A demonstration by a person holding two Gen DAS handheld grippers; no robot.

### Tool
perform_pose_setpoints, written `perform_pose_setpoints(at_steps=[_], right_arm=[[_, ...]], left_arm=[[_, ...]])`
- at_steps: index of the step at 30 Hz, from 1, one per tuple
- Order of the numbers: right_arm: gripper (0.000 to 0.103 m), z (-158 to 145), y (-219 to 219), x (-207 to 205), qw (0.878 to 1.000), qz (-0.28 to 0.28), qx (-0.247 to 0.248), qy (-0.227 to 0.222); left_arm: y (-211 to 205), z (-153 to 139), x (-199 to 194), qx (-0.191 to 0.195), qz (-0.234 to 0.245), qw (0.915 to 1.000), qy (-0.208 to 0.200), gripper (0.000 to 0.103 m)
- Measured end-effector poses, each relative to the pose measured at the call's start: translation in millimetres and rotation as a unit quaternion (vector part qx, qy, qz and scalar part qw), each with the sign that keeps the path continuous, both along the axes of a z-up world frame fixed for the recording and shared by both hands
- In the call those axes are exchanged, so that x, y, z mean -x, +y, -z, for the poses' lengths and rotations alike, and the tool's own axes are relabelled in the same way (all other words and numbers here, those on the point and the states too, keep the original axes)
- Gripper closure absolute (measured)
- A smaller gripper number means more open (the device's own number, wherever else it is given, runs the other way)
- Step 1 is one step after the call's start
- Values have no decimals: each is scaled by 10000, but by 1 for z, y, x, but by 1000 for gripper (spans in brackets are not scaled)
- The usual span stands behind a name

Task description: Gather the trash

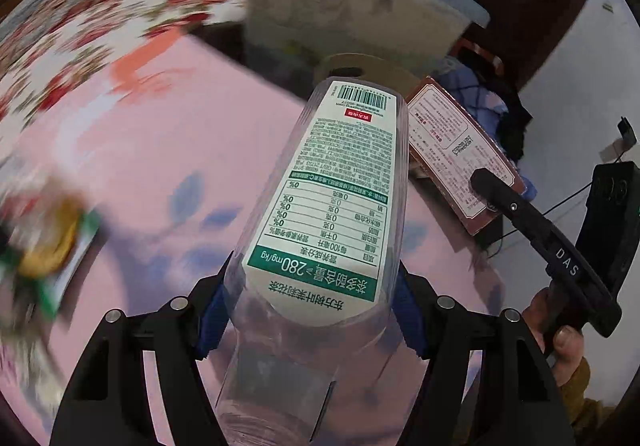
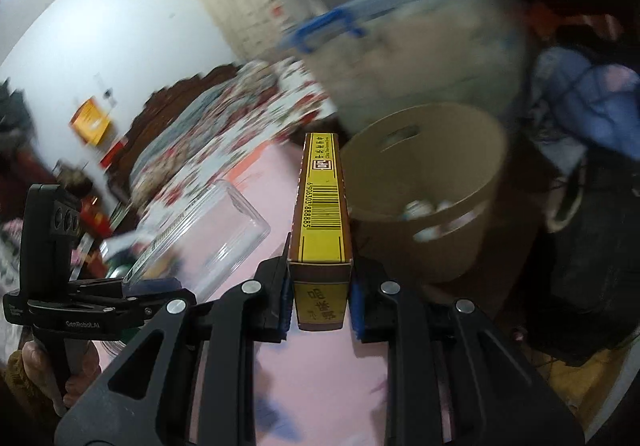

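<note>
Two handheld grippers, each carrying one piece of trash, hang over a pink bedsheet (image 1: 132, 150) printed with blue leaves: the left gripper (image 1: 308, 310) has its jaws set fairly wide and pressed against the sides of one empty clear plastic bottle (image 1: 320, 230), whose green-and-white label shows a barcode, a nutrition table with a column of "0%" figures and the line "280mg/kg" among Chinese text; the right gripper (image 2: 320, 294) has its jaws drawn narrow, clamped on one flat brown-and-yellow carton (image 2: 322, 206), whose yellow edge carries a barcode with digits that seem to read "6906303888885". Seen from the left wrist, the carton's broad face shows a white panel of small print too fine to read, and the right gripper's arm is marked "DAS"; from the right wrist, the left gripper's body reads "GenRoboLAI". One round tan bin (image 2: 432, 182), with a few pale scraps inside, stands just past the edge of the bed, directly beyond the carton. One clear storage tub with a blue-clipped lid (image 2: 400, 46) sits behind the bin, beside one floral quilt (image 2: 224, 130). A blurred green-and-yellow wrapper (image 1: 44, 250) lies on the sheet at left
</note>
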State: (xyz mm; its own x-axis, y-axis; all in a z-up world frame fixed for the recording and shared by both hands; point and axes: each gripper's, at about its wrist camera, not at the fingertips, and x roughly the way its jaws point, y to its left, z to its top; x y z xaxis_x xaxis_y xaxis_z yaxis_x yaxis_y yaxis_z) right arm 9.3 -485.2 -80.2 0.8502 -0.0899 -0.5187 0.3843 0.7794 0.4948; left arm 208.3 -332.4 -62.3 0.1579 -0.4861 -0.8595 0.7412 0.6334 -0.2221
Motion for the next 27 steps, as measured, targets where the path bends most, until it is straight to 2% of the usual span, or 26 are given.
perform_pose_setpoints(at_steps=[3, 7, 9, 10, 11, 13, 16, 20, 27], right_arm=[[78, 7, -34, -2, 9991, 311, -297, 51], [75, 9, -61, -27, 9980, 441, -372, 267], [69, 12, -64, -40, 9969, 590, -288, 425], [63, 13, -66, -40, 9969, 595, -302, 426], [52, 13, -64, -40, 9971, 588, -320, 363], [42, 13, -58, -36, 9974, 662, -169, 242], [42, 8, -41, -28, 9976, 680, 53, 116], [42, 8, -17, -21, 9983, 580, 1, 31], [42, 8, 37, -10, 9992, 372, -109, -43]], left_arm=[[-51, 2, -14, -108, 293, 9995, 101, 37], [-114, 3, -35, -248, 435, 9987, -67, 33], [-134, 4, -44, -380, 252, 9985, -301, 23], [-138, 1, -48, -386, 95, 9983, -434, 23], [-140, -1, -51, -301, 69, 9987, -400, 23], [-132, -5, -51, -143, 41, 9996, -258, 23], [-108, -15, -42, 68, 55, 9992, -382, 23], [-68, -17, -22, 194, -48, 9981, -586, 23], [20, -8, 20, 339, -566, 9925, -1033, 23]])
